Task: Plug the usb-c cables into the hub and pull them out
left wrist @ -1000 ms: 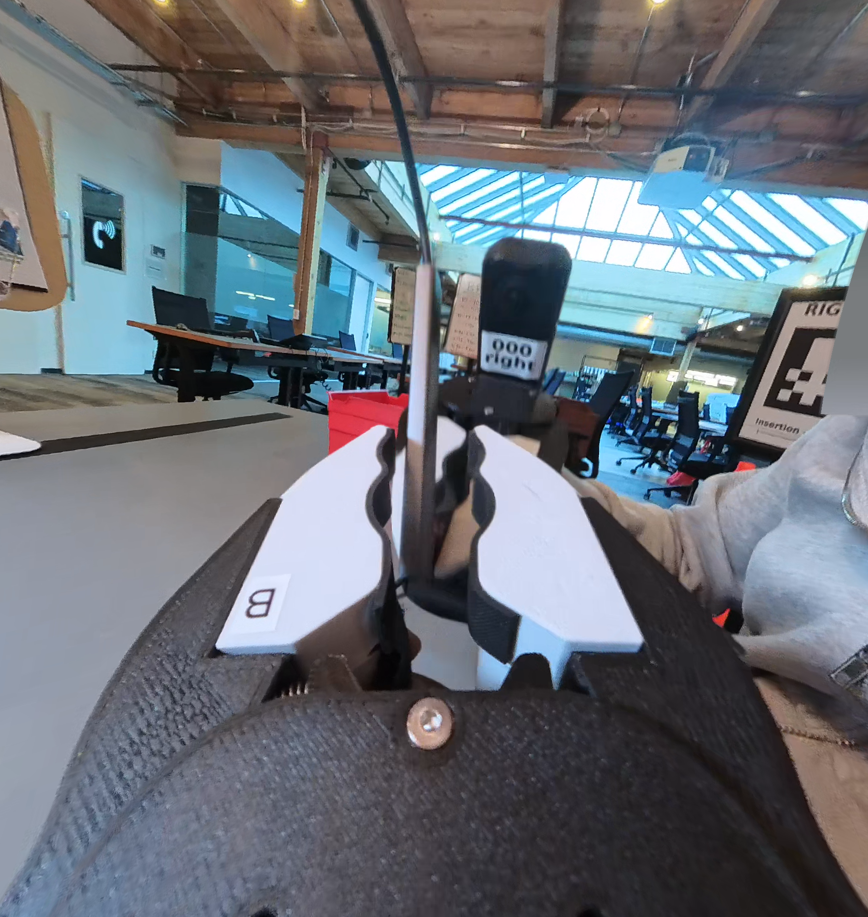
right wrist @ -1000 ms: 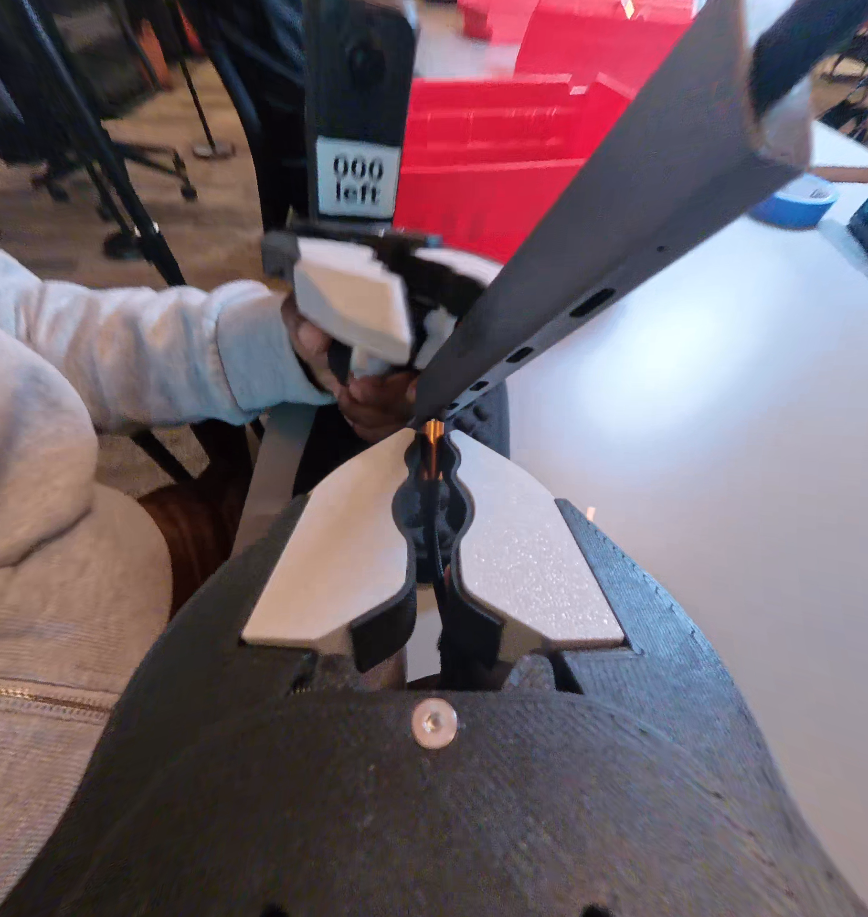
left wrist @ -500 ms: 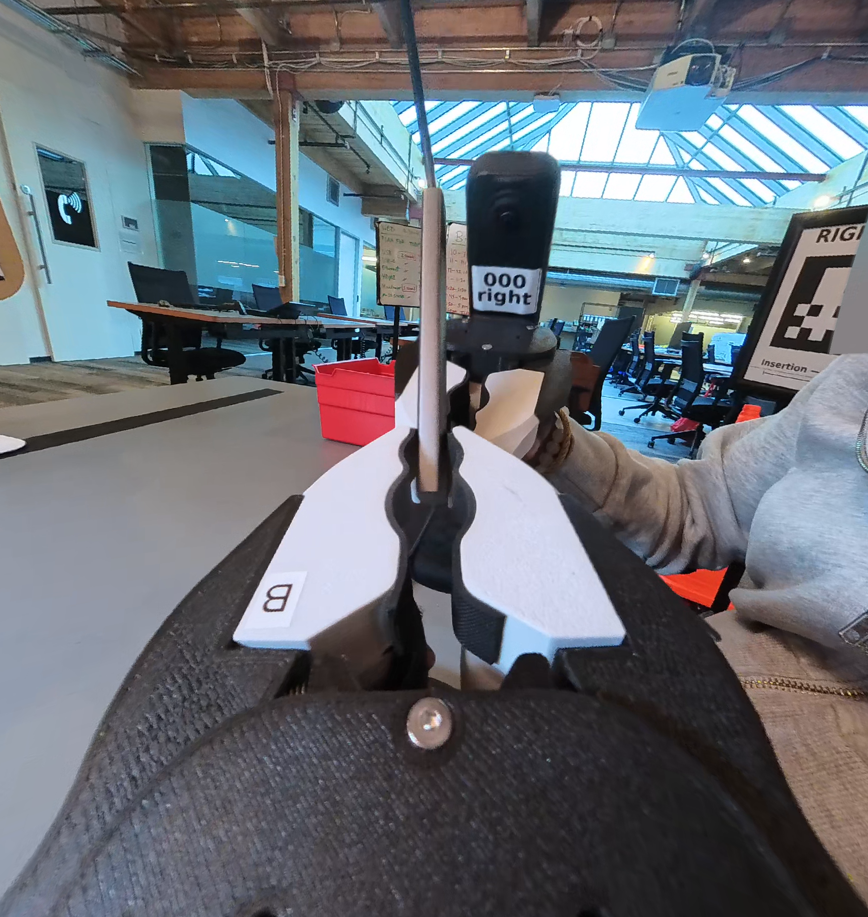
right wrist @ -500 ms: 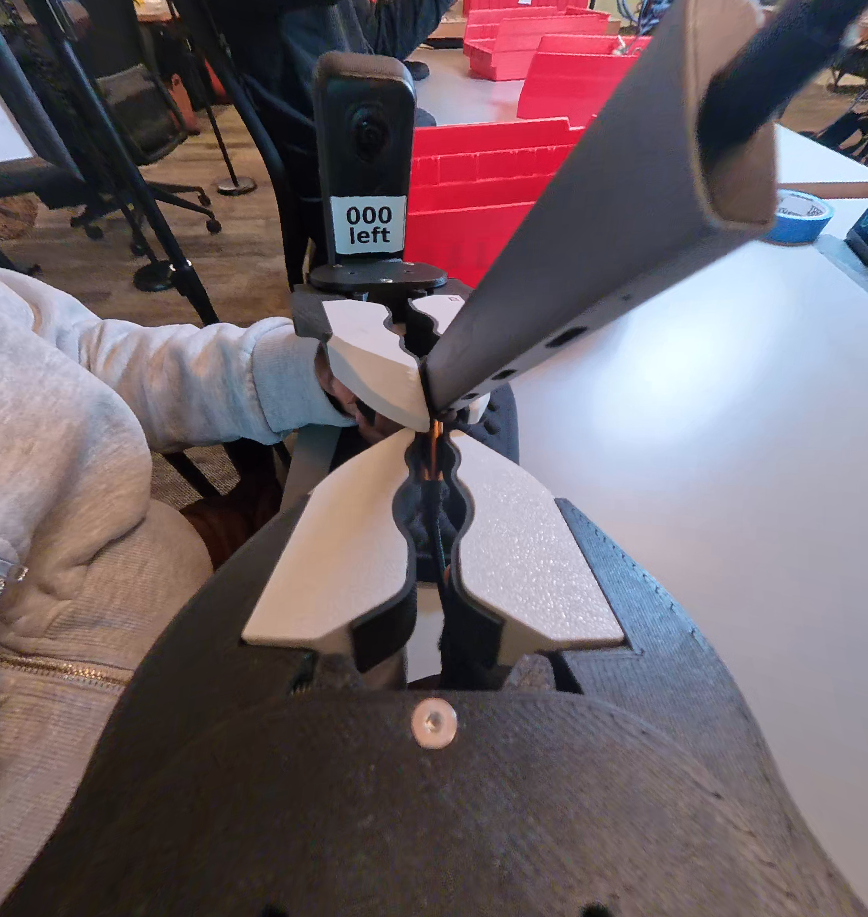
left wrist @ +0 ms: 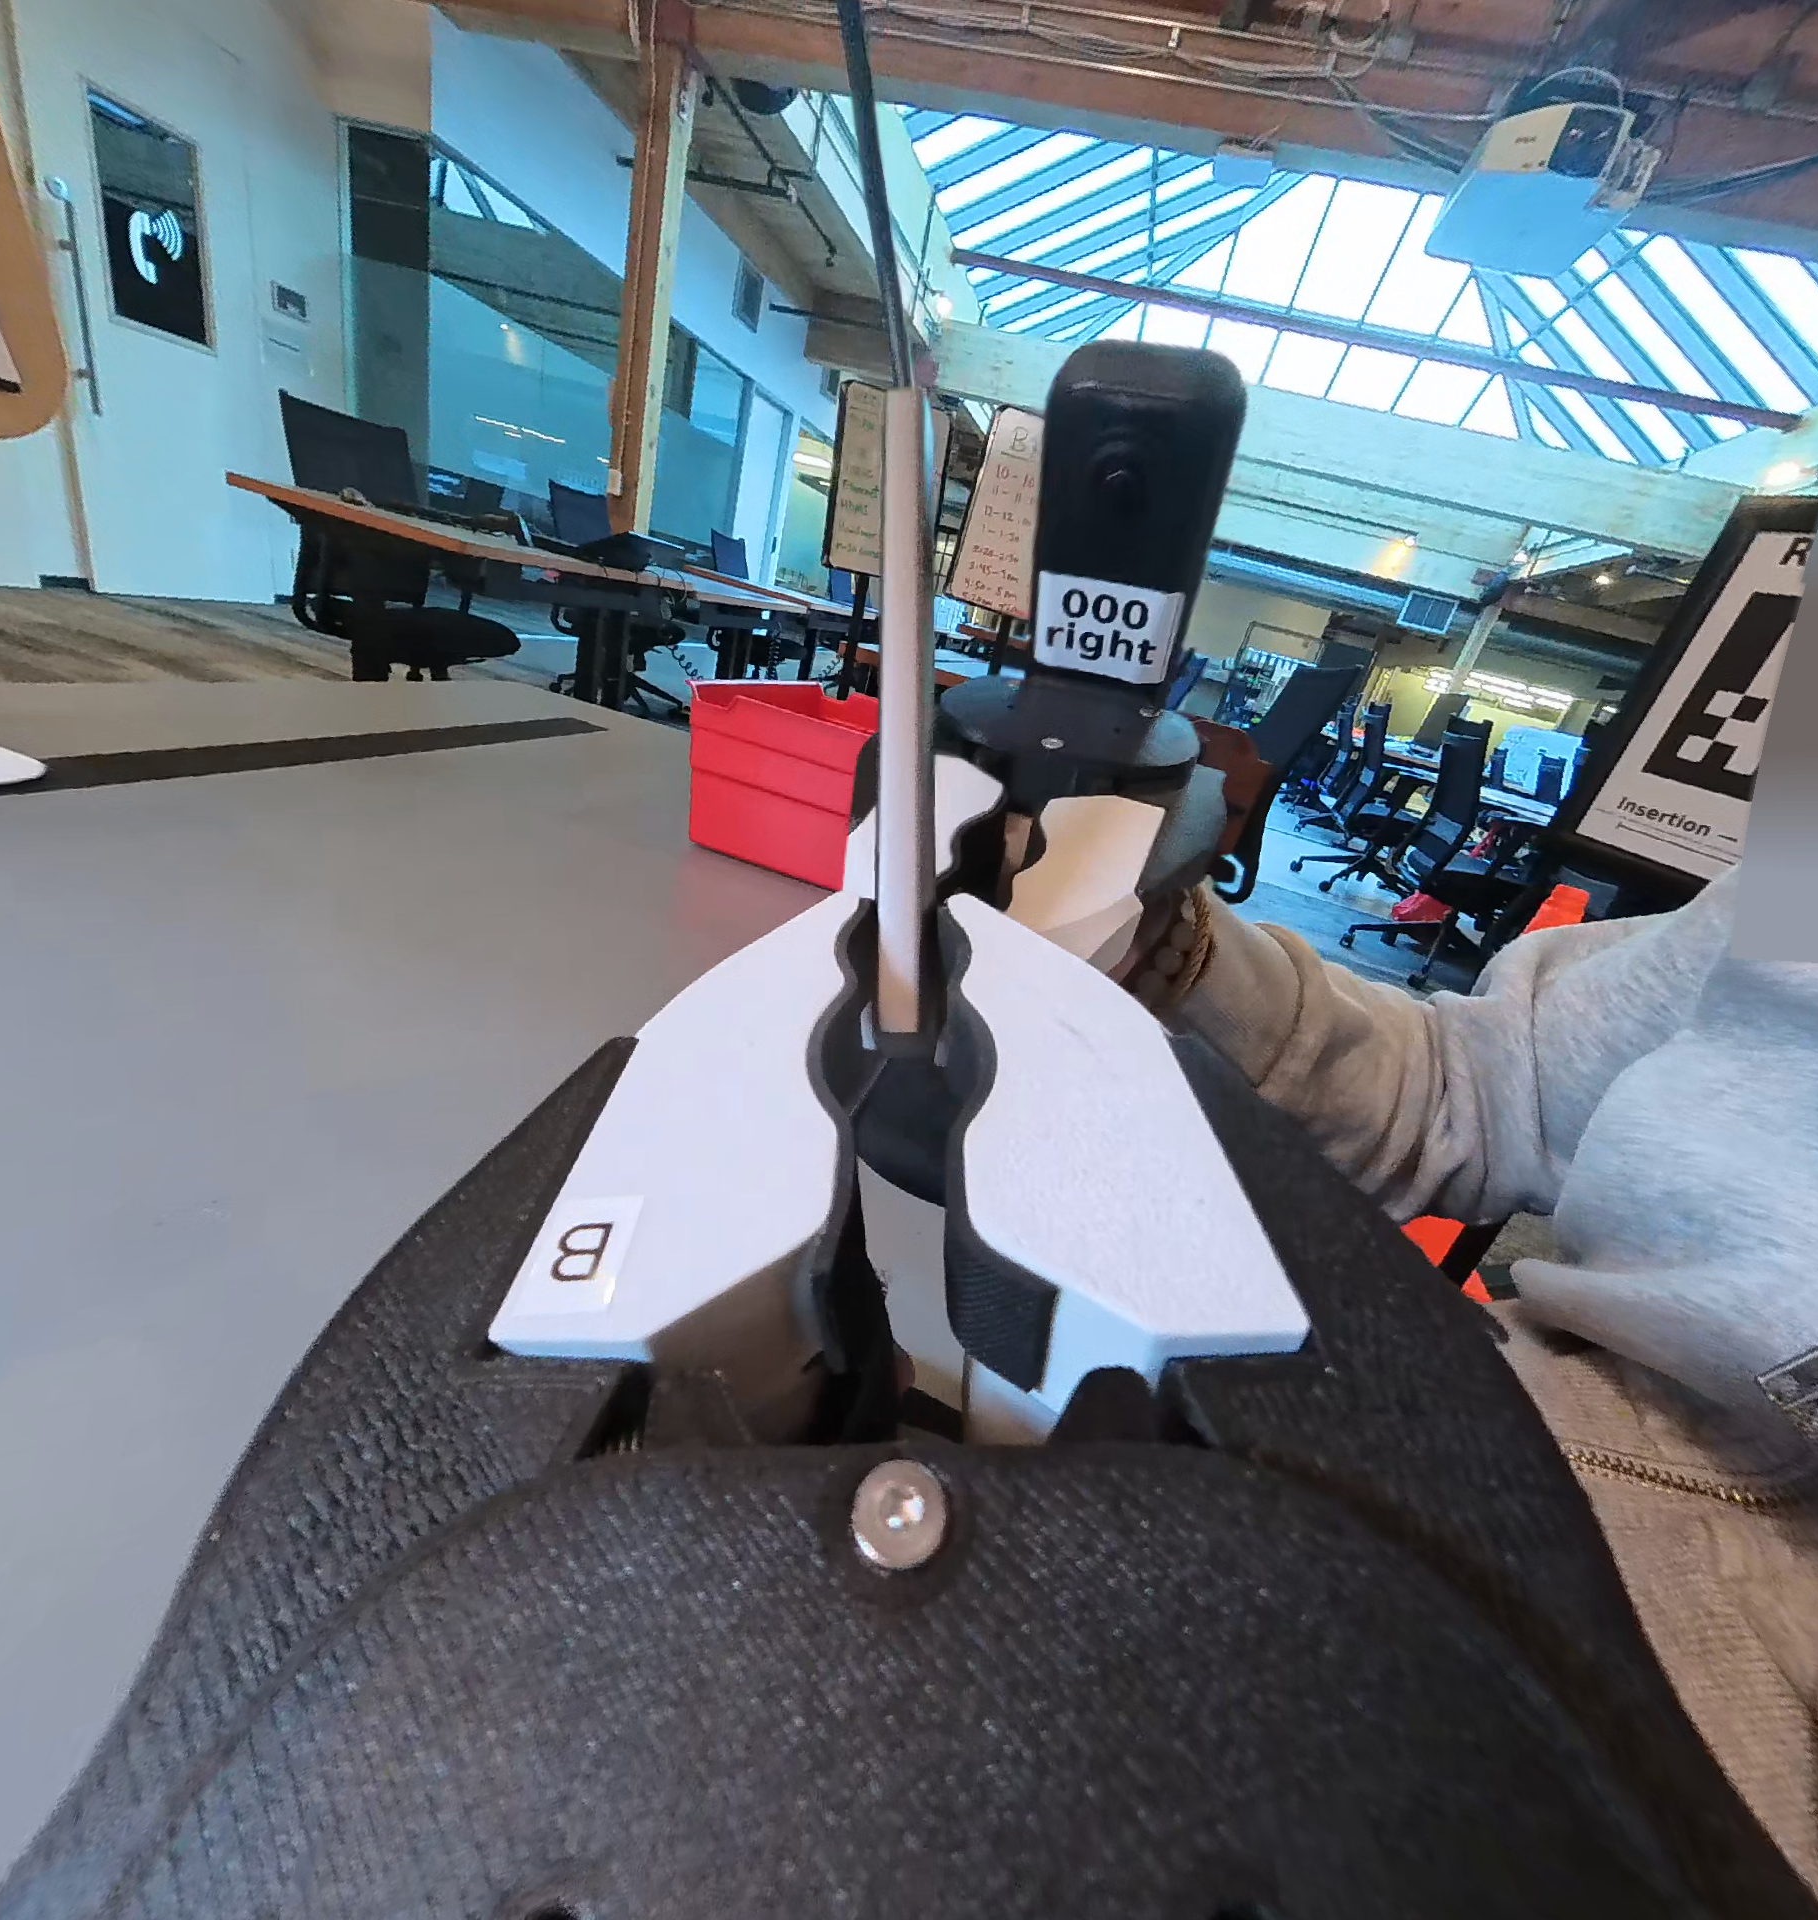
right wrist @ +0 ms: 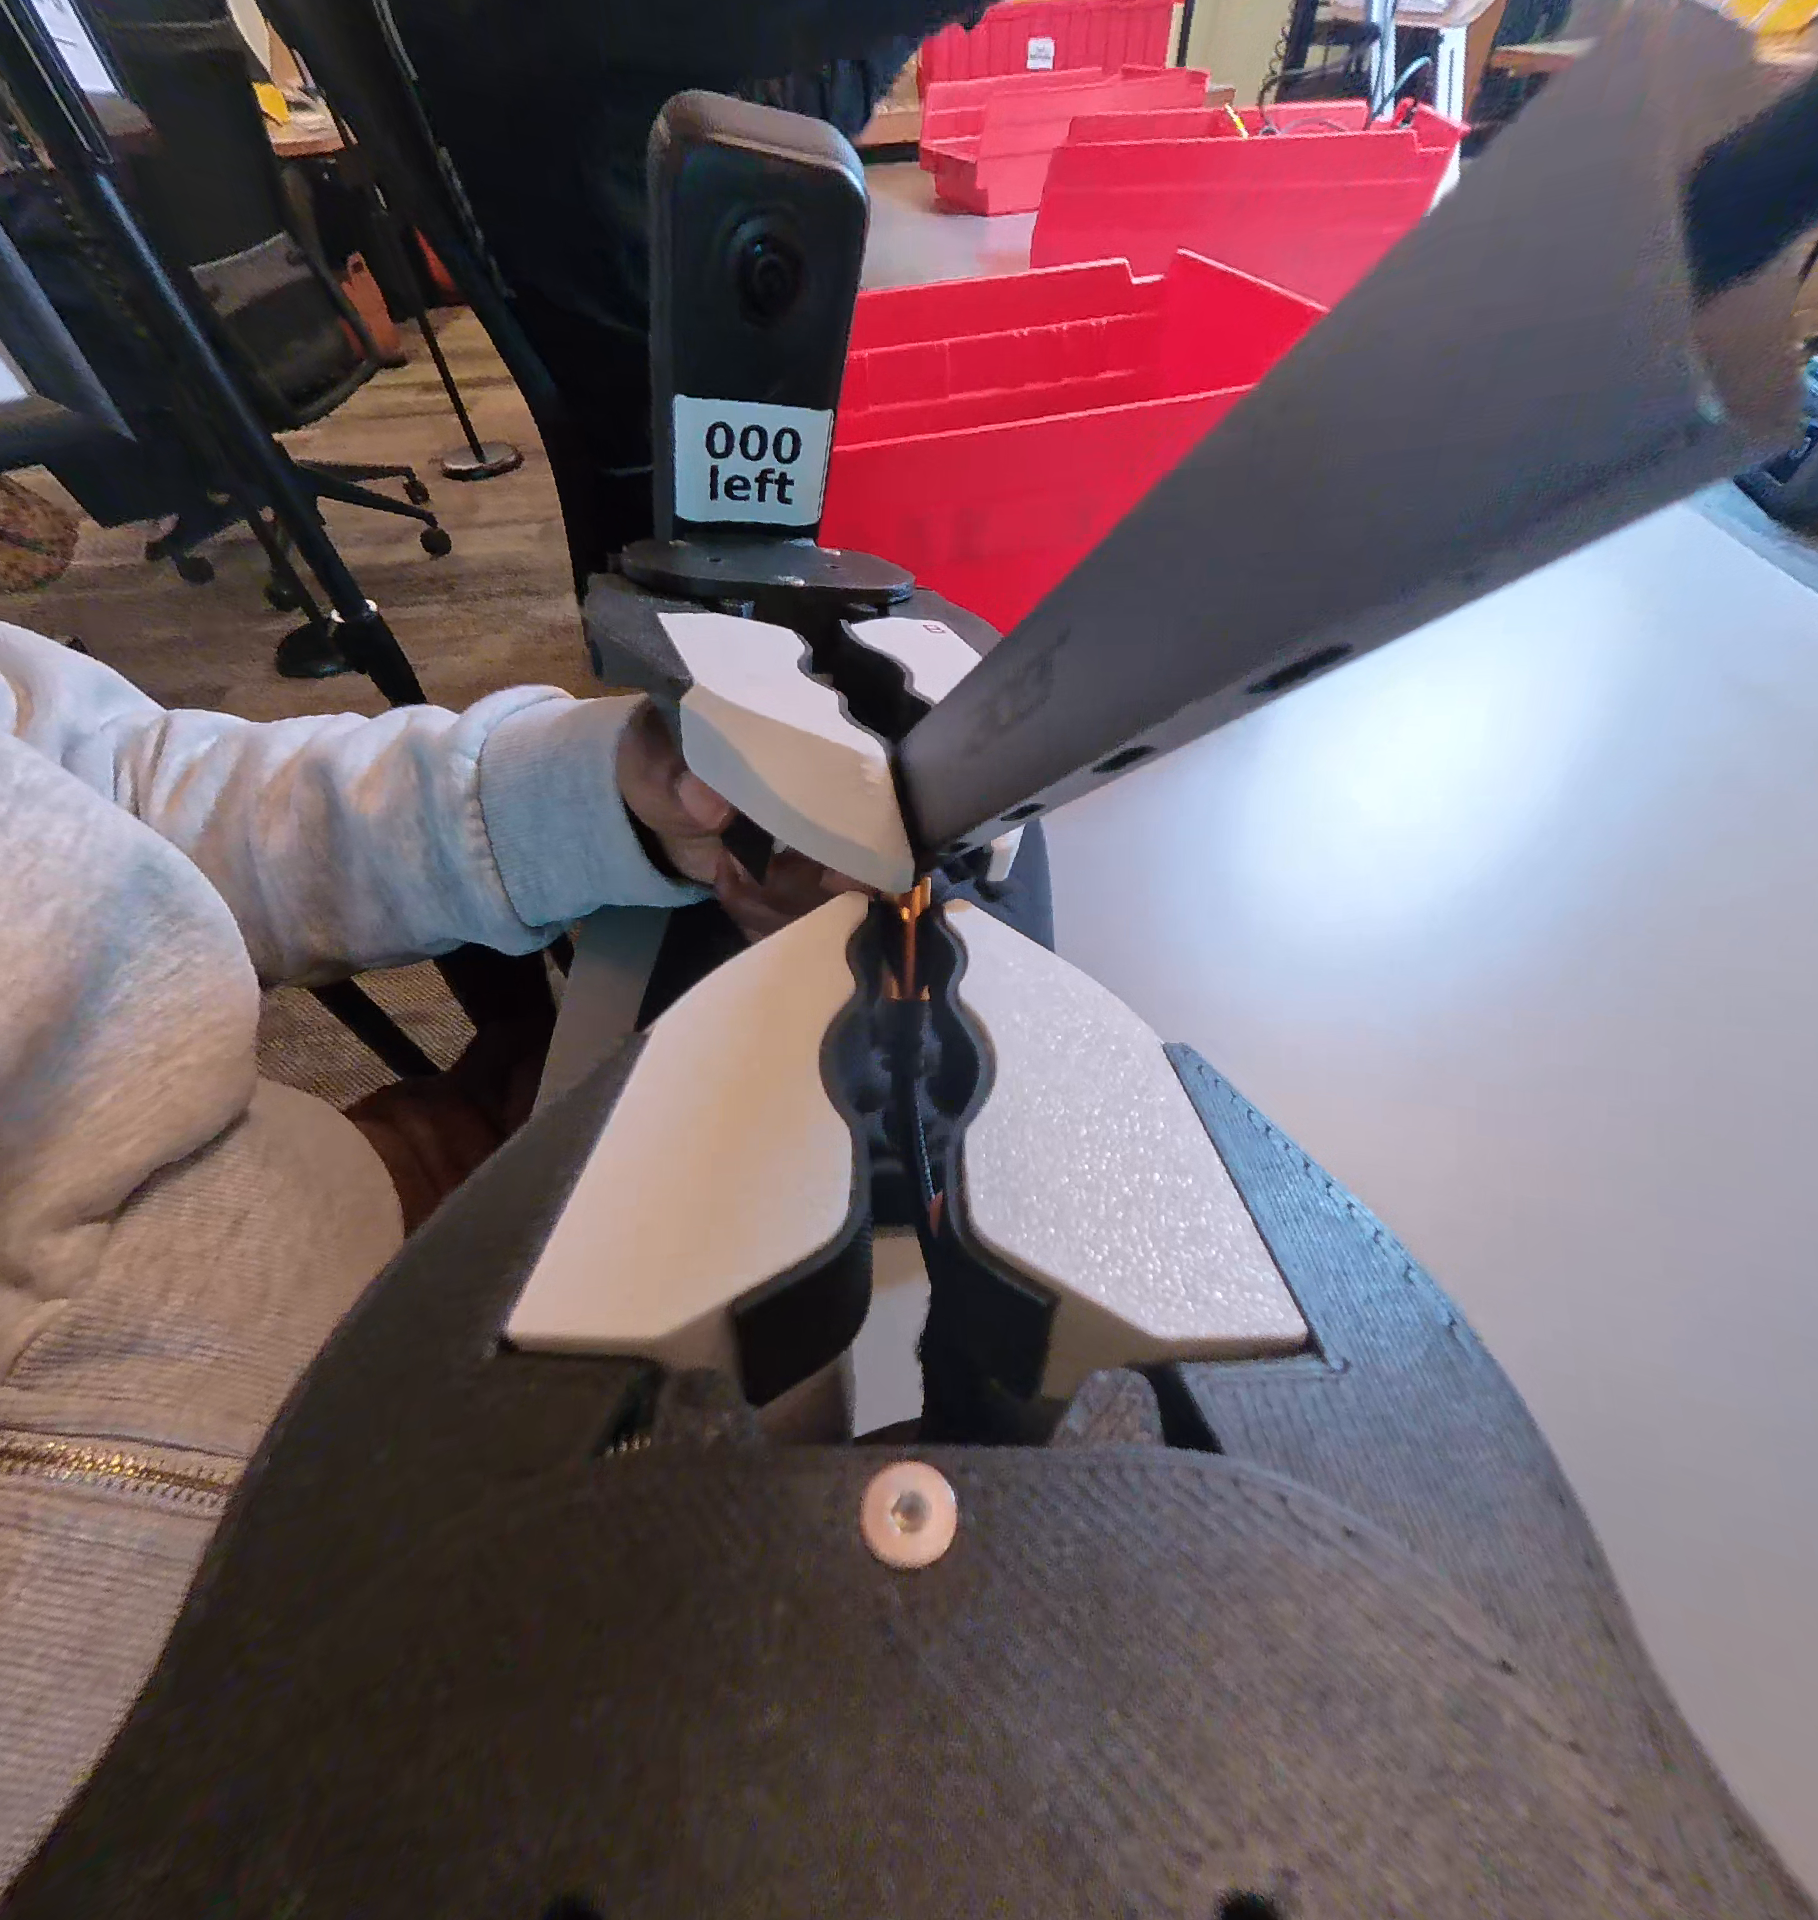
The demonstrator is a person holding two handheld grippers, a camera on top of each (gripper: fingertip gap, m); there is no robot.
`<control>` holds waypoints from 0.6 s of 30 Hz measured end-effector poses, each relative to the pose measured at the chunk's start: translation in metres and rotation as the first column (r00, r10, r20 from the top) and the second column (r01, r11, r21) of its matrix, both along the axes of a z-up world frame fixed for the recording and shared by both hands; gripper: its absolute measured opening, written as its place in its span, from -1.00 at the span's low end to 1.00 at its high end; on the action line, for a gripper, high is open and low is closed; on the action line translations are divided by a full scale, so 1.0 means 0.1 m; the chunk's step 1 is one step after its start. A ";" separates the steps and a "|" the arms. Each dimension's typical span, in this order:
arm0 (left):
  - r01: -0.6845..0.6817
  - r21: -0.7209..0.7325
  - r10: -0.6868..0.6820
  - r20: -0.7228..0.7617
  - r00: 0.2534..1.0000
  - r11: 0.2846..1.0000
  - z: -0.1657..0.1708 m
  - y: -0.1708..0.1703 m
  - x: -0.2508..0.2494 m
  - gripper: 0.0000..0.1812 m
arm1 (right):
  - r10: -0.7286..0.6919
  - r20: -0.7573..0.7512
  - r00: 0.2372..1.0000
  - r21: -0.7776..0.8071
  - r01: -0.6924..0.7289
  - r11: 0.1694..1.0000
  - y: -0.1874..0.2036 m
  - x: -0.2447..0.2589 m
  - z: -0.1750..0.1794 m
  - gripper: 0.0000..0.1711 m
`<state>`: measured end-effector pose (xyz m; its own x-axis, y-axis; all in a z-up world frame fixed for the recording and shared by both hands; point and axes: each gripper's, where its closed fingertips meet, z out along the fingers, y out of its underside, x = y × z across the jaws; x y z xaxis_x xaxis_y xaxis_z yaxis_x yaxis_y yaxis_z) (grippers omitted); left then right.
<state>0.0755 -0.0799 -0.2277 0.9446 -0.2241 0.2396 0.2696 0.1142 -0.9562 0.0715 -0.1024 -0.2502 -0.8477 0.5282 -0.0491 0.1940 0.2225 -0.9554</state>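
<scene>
Grey and slim, the hub [left wrist: 905,727] stands edge-on in the left gripper [left wrist: 900,997], clamped at its lower end, long axis rising away above the tabletop [right wrist: 1507,935]. The right gripper [right wrist: 910,914] pinches a usb-c cable [right wrist: 910,1049], plug aimed at the hub's port edge.

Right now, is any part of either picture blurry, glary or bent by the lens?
Left wrist view: bright skylight behind, gripper body bulges from wide-angle distortion, hub sharp. Right wrist view: hub's far end smeared out of focus at top right, soft glare on the table, the cable plug in shade between the fingers.
</scene>
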 end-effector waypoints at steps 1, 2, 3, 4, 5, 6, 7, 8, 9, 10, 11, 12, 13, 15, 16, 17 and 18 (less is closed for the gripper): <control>0.003 -0.001 -0.003 0.003 1.000 1.000 0.00 0.00 0.00 -0.88 | -0.006 -0.008 1.000 0.020 0.006 1.000 0.00 0.00 0.00 -0.91; 0.007 -0.001 -0.007 0.002 1.000 1.000 0.00 0.00 0.00 -0.88 | -0.010 -0.015 1.000 0.039 0.011 0.999 0.00 0.00 -0.01 -0.91; 0.010 -0.003 -0.010 -0.003 1.000 1.000 0.00 -0.01 0.01 -0.88 | -0.013 -0.014 1.000 0.052 0.014 0.999 0.00 0.01 -0.01 -0.90; 0.018 -0.007 -0.018 -0.005 1.000 1.000 -0.01 -0.01 0.02 -0.88 | -0.017 -0.011 1.000 0.059 0.017 0.998 0.01 0.02 -0.01 -0.90; 0.023 -0.014 -0.023 -0.003 1.000 1.000 -0.02 0.00 0.02 -0.88 | -0.023 -0.013 1.000 0.064 0.024 0.998 0.02 0.02 -0.02 -0.90; 0.027 -0.024 -0.027 -0.001 1.000 0.999 -0.03 0.01 0.03 -0.88 | -0.029 -0.019 0.999 0.069 0.030 0.997 0.03 0.03 -0.03 -0.90; 0.030 -0.034 -0.030 -0.001 1.000 0.999 -0.04 0.02 0.03 -0.88 | -0.034 -0.030 0.999 0.075 0.036 0.997 0.04 0.03 -0.04 -0.89; 0.031 -0.044 -0.031 -0.001 1.000 0.999 -0.05 0.03 0.03 -0.88 | -0.040 -0.037 0.998 0.081 0.043 0.996 0.06 0.04 -0.05 -0.89; 0.033 -0.053 -0.033 -0.002 0.999 0.998 -0.07 0.04 0.04 -0.88 | -0.047 -0.047 0.998 0.088 0.051 0.995 0.08 0.04 -0.06 -0.89; 0.034 -0.062 -0.034 -0.006 0.999 0.998 -0.08 0.05 0.04 -0.88 | -0.055 -0.063 0.997 0.100 0.061 0.993 0.09 0.05 -0.07 -0.89; 0.029 -0.070 -0.029 -0.012 0.999 0.997 -0.09 0.05 0.04 -0.88 | -0.066 -0.084 0.994 0.116 0.076 0.990 0.10 0.05 -0.07 -0.89; 0.023 -0.073 -0.024 -0.017 1.000 0.997 -0.09 0.06 0.04 -0.88 | -0.078 -0.111 0.991 0.131 0.093 0.987 0.11 0.04 -0.08 -0.89; 0.018 -0.073 -0.019 -0.012 1.000 0.997 -0.09 0.06 0.03 -0.88 | -0.097 -0.154 0.983 0.144 0.119 0.982 0.12 0.02 -0.07 -0.88; -0.003 -0.066 0.005 0.026 1.000 0.998 -0.08 0.06 -0.03 -0.88 | -0.156 -0.329 0.932 0.196 0.229 0.953 0.16 -0.04 -0.04 -0.87; -0.032 -0.065 0.034 0.037 0.999 0.997 -0.07 0.06 -0.07 -0.88 | -0.170 -0.445 0.879 0.267 0.311 0.912 0.20 -0.08 -0.06 -0.86; -0.052 -0.068 0.055 0.044 0.998 0.996 -0.08 0.06 -0.10 -0.88 | -0.157 -0.558 0.815 0.340 0.398 0.852 0.24 -0.11 -0.08 -0.79; -0.060 -0.076 0.064 0.053 0.997 0.995 -0.08 0.06 -0.12 -0.88 | -0.119 -0.650 0.750 0.396 0.468 0.790 0.25 -0.13 -0.09 -0.75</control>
